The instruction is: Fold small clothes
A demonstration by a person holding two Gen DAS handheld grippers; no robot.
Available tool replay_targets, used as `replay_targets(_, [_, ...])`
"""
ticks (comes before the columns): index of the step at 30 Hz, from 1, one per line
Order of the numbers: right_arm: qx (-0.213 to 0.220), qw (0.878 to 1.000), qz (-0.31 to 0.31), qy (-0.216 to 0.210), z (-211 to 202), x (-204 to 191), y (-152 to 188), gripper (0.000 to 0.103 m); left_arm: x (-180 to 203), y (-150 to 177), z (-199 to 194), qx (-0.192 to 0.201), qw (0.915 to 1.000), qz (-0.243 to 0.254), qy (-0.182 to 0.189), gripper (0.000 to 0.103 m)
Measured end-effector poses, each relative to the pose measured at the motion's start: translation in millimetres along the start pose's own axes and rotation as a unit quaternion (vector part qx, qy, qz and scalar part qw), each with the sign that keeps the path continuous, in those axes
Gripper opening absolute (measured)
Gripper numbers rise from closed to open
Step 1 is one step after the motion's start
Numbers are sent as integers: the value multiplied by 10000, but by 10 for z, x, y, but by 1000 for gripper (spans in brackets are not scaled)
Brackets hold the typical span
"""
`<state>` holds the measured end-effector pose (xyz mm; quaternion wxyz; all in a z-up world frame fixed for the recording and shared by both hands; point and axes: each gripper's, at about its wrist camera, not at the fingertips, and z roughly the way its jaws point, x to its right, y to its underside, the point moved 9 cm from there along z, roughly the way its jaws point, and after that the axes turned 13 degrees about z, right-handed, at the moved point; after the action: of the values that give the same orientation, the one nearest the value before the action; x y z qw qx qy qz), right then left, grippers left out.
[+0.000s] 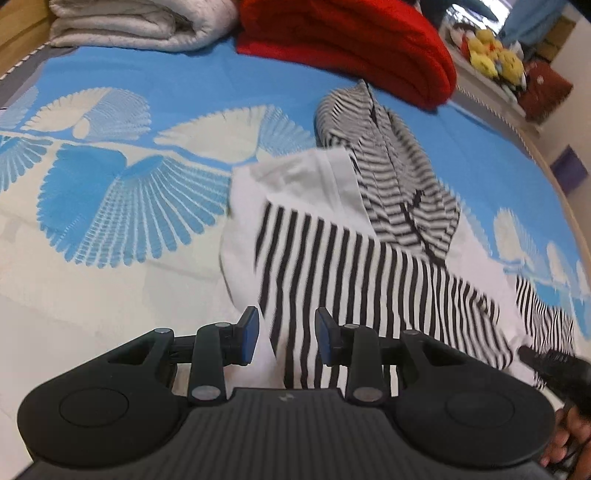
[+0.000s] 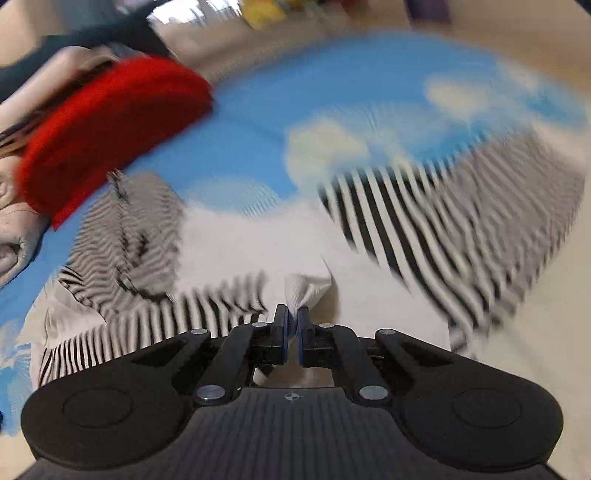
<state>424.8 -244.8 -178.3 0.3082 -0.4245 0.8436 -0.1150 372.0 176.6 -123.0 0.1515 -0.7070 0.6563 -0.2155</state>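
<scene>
A white garment with bold black stripes (image 1: 343, 273) lies spread on the blue and white bedspread (image 1: 122, 192). A finer-striped grey garment (image 1: 391, 166) lies bunched on its far end. My left gripper (image 1: 286, 336) is open, just above the striped garment's near edge, with nothing between its blue pads. My right gripper (image 2: 293, 325) is shut on a white fold of the striped garment (image 2: 306, 288) and holds it up; this view is blurred by motion. The right gripper's black tip also shows in the left wrist view (image 1: 546, 362) at the far right.
A folded red blanket (image 1: 351, 40) and a folded white quilt (image 1: 133, 26) lie at the far side of the bed. Yellow plush toys (image 1: 491, 55) sit on a shelf beyond. The bed's wooden edge (image 1: 565, 206) runs along the right.
</scene>
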Motion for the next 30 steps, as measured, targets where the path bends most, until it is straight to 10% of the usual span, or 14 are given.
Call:
replay_targets(6, [183,9992,273,-221,-91,73,-151,10,200,263,298,-438,9983,302,216,36])
replay_targets(10, [-646,9951,618,-426,152,149,-69,15,194,506,570,-972,9946,362,6,36])
replay_targets(12, [-1008,9926,662,143,294,333,2,14,214,504,565,-965,9943,437,-105,36])
replay_targets(17, [-774,9951,618,-54,192,256,-170,18,390,285,387,-437,9978,490,126,46])
replay_targets(21, [-735,9960,511,-40,137,256,-274,18,317,521,642,-1037,9939,374,-51,47])
replay_targets(30, [-296,9993,83,-211,-193,357,-530,30,756,-109,-132,349,9964,778,-2,59])
